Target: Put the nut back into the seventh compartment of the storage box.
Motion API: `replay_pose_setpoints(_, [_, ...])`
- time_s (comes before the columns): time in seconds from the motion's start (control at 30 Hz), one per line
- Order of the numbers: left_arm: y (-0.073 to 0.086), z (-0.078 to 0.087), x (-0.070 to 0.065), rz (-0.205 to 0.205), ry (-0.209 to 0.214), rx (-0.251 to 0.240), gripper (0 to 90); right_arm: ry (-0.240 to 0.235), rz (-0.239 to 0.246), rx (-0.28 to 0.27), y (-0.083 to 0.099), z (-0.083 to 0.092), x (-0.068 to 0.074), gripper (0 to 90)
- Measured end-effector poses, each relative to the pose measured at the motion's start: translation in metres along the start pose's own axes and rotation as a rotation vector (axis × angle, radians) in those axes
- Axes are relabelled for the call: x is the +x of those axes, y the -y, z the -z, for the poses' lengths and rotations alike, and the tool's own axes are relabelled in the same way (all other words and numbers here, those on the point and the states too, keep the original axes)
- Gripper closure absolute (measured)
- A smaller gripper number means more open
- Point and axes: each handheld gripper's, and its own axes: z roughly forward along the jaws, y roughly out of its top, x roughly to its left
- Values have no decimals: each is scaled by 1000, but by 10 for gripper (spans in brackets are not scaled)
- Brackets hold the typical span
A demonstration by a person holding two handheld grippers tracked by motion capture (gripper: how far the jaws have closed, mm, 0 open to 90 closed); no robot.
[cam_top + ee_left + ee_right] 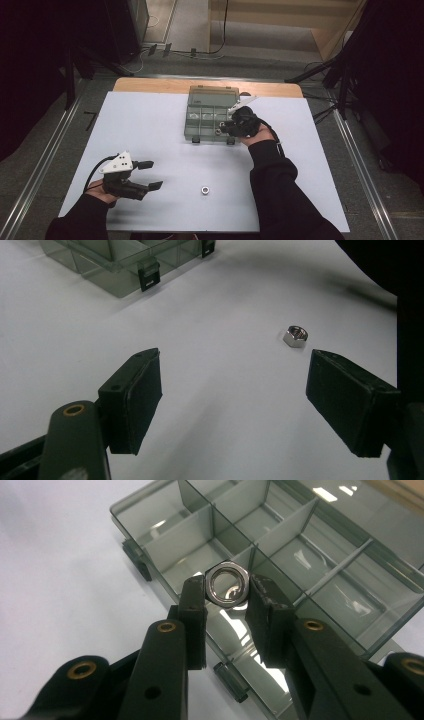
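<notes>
White-covered worktop (150, 125) with a bare wooden far edge, grey floor (45, 145) around it, cables (210, 52) beyond, metal rails alongside

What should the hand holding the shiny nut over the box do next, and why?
Probably open the right gripper and drop the nut. It is pinched between the jaws right above a compartment of the open organizer box, so letting go should land it inside.

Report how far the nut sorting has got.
Done: I can't make out any nut already in the clear divided box. In hand: the right gripper is shut on a hex nut over the box. Left: another nut lies loose on the table, beyond the open left gripper.
</notes>
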Motion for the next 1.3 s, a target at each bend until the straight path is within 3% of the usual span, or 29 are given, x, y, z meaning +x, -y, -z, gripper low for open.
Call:
replay_pose_setpoints(0.33, [0,0,0,-2,3,5,227,35,-19,84,-12,-11,-1,714])
replay_pose_setpoints(0.57, [0,0,0,0,3,1,227,54,-23,87,-14,-16,-2,706])
replay_pose_setpoints(0.73, [0,0,0,-1,3,3,227,71,-29,65,-14,-14,0,509])
replay_pose_setpoints(1.0, [0,0,0,0,2,6,226,37,-33,32,-11,-3,1,382])
replay_pose_setpoints(1.3, [0,0,0,4,1,6,227,-30,-15,-28,-1,8,15,294])
